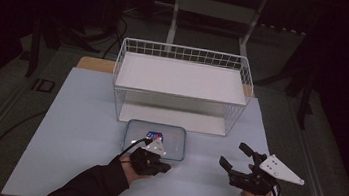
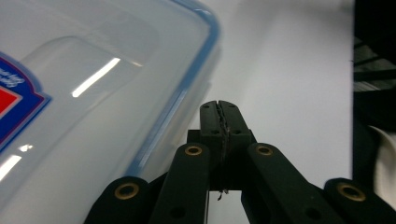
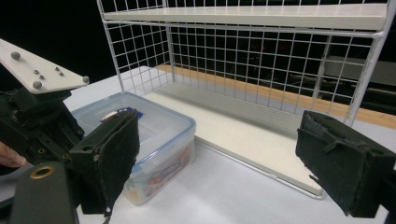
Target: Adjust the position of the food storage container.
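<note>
From the high view we see one box on the table, just in front of the one wire rack, long axis running left to right. Our left gripper sits at its near edge, nearer than our right gripper, which hangs well off to the right.

In the left gripper view our jaws are pressed together on nothing, the box just to their left.

In the right gripper view our jaws stand spread and empty; the box lies ahead, to the left.

The container is glossy clear plastic with a blue-rimmed lid. The rack is white-coated wire. The bench looks matt and smooth.
</note>
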`<state>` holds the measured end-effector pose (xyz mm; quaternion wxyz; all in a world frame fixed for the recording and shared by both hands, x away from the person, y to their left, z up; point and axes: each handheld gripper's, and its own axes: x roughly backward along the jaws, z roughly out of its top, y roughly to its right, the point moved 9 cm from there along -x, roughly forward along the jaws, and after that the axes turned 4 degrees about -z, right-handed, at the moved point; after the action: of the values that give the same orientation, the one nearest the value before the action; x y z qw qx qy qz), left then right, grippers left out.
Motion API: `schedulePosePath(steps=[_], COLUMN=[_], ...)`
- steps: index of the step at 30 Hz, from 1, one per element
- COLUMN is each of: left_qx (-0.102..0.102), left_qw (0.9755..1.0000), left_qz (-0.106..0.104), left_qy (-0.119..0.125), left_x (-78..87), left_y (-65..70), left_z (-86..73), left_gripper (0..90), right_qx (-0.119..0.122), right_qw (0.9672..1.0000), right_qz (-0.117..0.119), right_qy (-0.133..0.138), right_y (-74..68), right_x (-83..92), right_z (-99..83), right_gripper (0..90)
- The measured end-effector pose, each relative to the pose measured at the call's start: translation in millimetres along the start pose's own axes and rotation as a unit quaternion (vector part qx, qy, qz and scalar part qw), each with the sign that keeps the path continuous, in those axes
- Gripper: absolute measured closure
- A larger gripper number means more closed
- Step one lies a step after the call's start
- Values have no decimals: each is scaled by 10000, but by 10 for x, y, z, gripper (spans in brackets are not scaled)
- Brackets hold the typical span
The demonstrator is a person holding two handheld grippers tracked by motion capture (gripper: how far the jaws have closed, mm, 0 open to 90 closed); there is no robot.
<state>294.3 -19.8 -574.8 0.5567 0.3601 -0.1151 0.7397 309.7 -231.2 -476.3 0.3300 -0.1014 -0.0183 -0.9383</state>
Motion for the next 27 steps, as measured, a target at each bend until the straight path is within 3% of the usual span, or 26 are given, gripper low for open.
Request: schedulePosePath(steps=[3,5,6,9,11,12,13,14,17,18,23,25,26,27], left_qx=[7,-56,-56,-43,-43,-11,-11,109,121,137,364,561,561,611], left_qw=[10000,9999,9999,9994,9992,9982,9982,9972,9960,9940,9908,9871,9871,9855], left_qz=[-31,3,3,207,282,464,464,600,702,884,1105,1295,1295,1384], left_qy=[2,85,85,261,294,373,373,441,544,635,698,753,753,773], left_x=[51,213,213,529,613,772,772,919,1051,1159,1277,1321,1321,1333], left_y=[38,87,87,63,37,-43,-43,-144,-230,-323,-520,-698,-698,-765], left_z=[-9,-24,-24,-38,-45,-69,-69,-116,-168,-227,-380,-482,-482,-512], left_gripper=[899,899,899,899,899,899,899,899,898,899,898,898,898,898], right_qx=[-7,3,3,-9,-2,7,7,-4,20,30,24,17,26,25], right_qw=[10000,10000,10000,10000,10000,10000,10000,10000,10000,10000,10000,10000,10000,10000], right_qz=[24,30,30,31,29,27,27,36,33,36,26,39,42,44], right_qy=[-3,-12,-12,-10,-9,-19,-19,-13,-10,-11,-12,-21,-31,-32], right_y=[-12,-15,-15,-16,-18,-24,-24,-32,-36,-35,-33,-46,-51,-56], right_x=[-7,-9,-9,-11,-11,-13,-13,-19,-24,-25,-35,-41,-43,-44], right_z=[-2,-5,-5,-3,-2,-2,-2,-2,-3,-4,-10,-12,-13,-13], right_gripper=[133,133,133,133,133,133,133,133,133,133,133,133,133,133])
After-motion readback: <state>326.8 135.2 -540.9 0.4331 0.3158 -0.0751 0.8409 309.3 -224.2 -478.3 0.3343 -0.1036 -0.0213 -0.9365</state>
